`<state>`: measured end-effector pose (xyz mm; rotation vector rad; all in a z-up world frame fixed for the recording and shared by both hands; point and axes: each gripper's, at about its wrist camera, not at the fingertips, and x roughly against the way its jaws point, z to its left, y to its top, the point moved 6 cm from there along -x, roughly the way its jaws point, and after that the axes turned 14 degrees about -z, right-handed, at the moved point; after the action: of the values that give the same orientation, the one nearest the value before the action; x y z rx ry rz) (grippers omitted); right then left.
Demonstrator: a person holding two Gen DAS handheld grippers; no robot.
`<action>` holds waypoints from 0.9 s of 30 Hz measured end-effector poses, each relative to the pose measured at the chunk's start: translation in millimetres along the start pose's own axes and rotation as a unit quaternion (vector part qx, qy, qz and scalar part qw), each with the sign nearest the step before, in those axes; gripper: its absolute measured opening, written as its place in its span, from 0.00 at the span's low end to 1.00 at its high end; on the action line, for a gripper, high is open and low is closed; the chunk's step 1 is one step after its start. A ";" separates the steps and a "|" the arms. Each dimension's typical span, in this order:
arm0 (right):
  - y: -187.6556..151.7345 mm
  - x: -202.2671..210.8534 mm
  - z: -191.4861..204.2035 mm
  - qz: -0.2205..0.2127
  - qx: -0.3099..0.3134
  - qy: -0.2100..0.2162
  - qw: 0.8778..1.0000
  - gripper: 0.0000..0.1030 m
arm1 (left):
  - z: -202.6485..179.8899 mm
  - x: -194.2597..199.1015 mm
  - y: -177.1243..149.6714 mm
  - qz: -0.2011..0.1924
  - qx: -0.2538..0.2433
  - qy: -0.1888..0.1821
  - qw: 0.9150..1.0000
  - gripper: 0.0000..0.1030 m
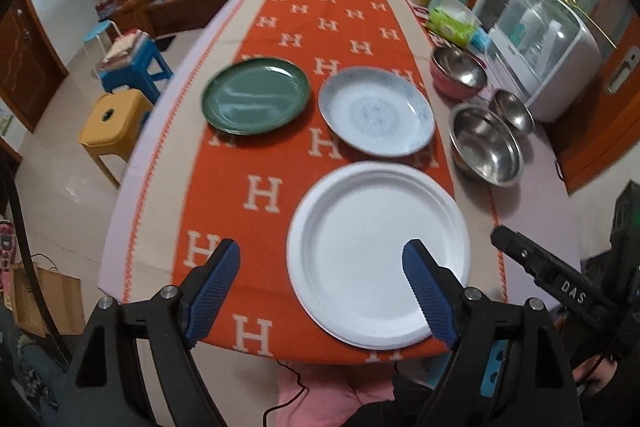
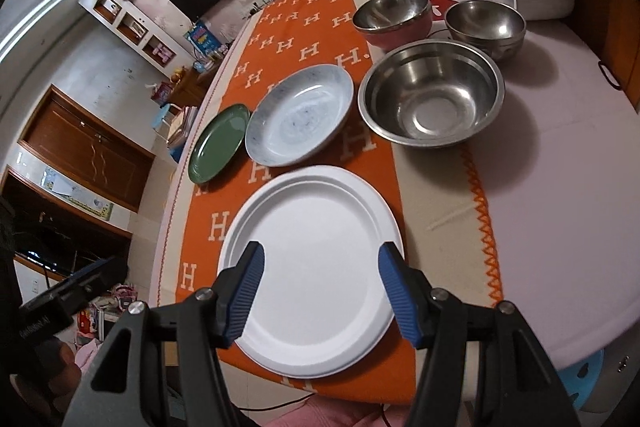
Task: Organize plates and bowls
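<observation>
Both grippers, left gripper (image 1: 322,291) and right gripper (image 2: 322,293), spread empty above white paper plate (image 1: 372,247); flimsy rim could buckle or slip if pinched shallow.

A white paper plate (image 1: 378,253) lies flat at the near end of the orange runner; beyond it sit a blue-patterned plate (image 1: 376,111) and a green plate (image 1: 256,95); three empty steel bowls (image 2: 430,95) stand upright, clustered to the right.

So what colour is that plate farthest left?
Dark green, glossy plate; clearest in the left wrist view.
</observation>
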<state>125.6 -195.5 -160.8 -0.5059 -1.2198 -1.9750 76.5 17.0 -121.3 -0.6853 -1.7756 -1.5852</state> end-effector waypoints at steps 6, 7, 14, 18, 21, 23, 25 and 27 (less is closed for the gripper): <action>9.5 4.2 4.8 -0.021 0.017 0.006 1.000 0.58 | 13.6 12.8 31.7 -0.043 -0.002 0.027 0.999 0.83; 10.6 5.4 5.4 -0.025 0.021 0.005 0.999 0.58 | 15.3 14.4 37.3 -0.050 -0.006 0.029 0.998 0.83; 22.1 7.1 8.5 -0.057 0.016 -0.016 0.998 0.58 | 27.7 13.2 72.9 -0.079 -0.048 0.025 0.995 0.83; 18.4 3.8 18.9 -0.066 0.007 -0.021 0.998 0.58 | 41.0 10.0 92.7 -0.080 -0.059 0.009 0.995 0.83; 13.0 -1.4 27.9 -0.068 -0.003 -0.029 0.997 0.58 | 53.3 4.5 109.3 -0.081 -0.066 -0.004 0.995 0.83; 10.1 -5.4 33.3 -0.070 -0.014 -0.031 0.997 0.58 | 59.4 -1.1 118.0 -0.079 -0.076 -0.011 0.994 0.83; 6.1 -10.2 39.5 -0.073 -0.028 -0.037 0.996 0.58 | 66.5 -8.3 127.3 -0.077 -0.088 -0.015 0.993 0.83; 4.4 -13.0 44.6 -0.080 -0.038 -0.042 0.995 0.58 | 72.0 -16.6 135.9 -0.074 -0.099 -0.020 0.992 0.83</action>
<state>135.0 -152.3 -145.9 -0.5491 -1.2749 -2.1614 180.0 106.8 -49.6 -0.6946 -1.7473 -1.8794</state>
